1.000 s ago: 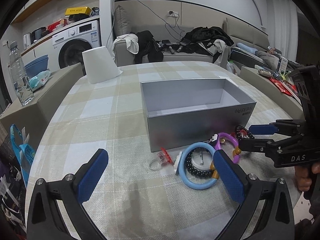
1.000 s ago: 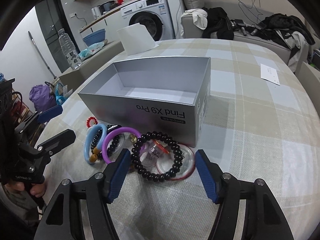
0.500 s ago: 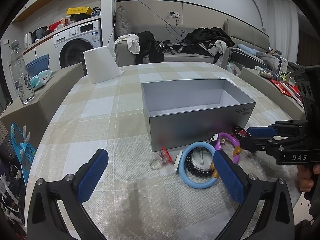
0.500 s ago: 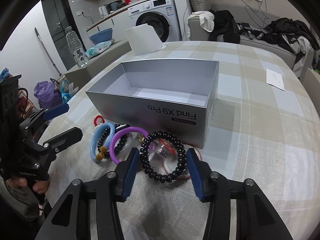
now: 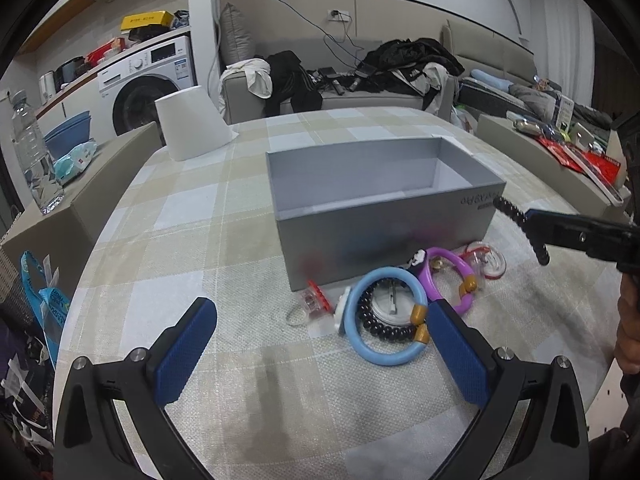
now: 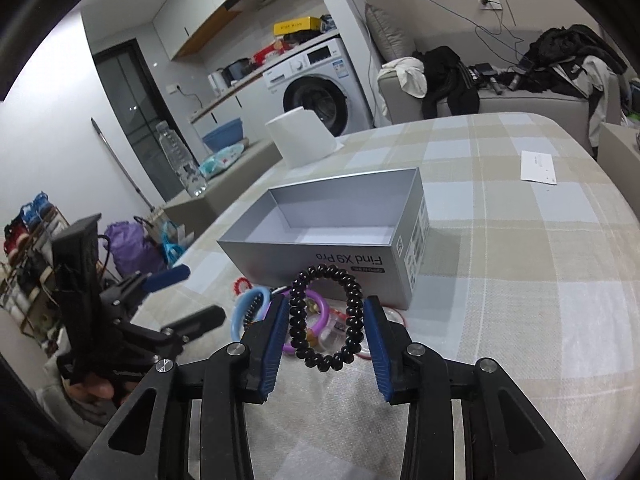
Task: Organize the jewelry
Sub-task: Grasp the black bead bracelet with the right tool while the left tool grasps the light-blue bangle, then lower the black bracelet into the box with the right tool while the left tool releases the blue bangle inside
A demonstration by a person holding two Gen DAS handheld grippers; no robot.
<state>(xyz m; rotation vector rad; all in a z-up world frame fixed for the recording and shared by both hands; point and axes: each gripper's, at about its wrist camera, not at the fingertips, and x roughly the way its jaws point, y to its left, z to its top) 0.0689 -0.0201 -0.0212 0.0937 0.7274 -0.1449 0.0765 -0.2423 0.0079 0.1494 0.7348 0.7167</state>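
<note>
My right gripper (image 6: 326, 334) is shut on a black bead bracelet (image 6: 325, 316) and holds it lifted above the table, in front of the open grey box (image 6: 336, 240). In the left wrist view the bracelet (image 5: 520, 228) hangs from the right gripper (image 5: 532, 224) beside the box's (image 5: 380, 216) right corner. My left gripper (image 5: 320, 352) is open and empty, low over the table. Between its fingers lie a blue bangle (image 5: 384, 320), a second black bead bracelet (image 5: 380, 326), a purple bangle (image 5: 448, 276), a red-and-clear ring (image 5: 316, 300) and a clear red-rimmed bangle (image 5: 486, 260).
A white paper roll (image 5: 192, 124) stands at the table's far left. A white paper slip (image 6: 538, 166) lies at the far right. A cardboard box with a water bottle (image 5: 36, 160) stands left of the table. A sofa with clothes (image 5: 360, 76) is behind.
My right gripper closed on the black bead bracelet and lifted it off the table, rising toward the box. The left gripper stayed almost still.
</note>
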